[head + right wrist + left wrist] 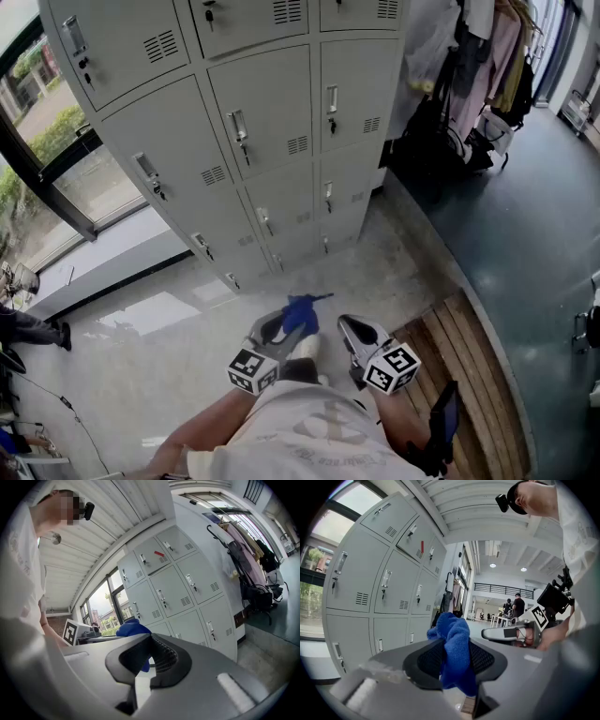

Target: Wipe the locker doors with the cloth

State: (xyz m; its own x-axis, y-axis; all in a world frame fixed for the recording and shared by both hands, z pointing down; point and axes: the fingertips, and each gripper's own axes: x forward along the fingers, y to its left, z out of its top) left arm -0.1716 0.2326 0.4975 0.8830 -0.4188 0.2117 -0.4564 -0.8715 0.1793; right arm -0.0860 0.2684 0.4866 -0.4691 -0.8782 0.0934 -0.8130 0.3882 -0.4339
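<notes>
We have the left tool (278, 325) pinching the blue cloth (300, 314), and its own view shows the fabric wedged between the two pads (480, 658). It fills the gap from top to bottom. The grip sits near the middle of the cloth, which we judge is meant to leave a soft wad past the tips for pressing against a door.

The right tool (354, 330) hangs just beside the left one. Its tips are pressed together and it holds nothing, so it looks spare for now. Both tools are low in front of the body and well apart from the lockers (272, 122), so no wiping contact has been made.

The cloth is bunched, not spread. In the left gripper view its long axis runs along the pads, with a rounded lump above the tips and a looser end drooping below them. In the head view the free end trails forward and a little right, a thin corner aimed at the lowest locker doors. From the right gripper view only a blue hump (132, 629) shows beyond the closed pads.
</notes>
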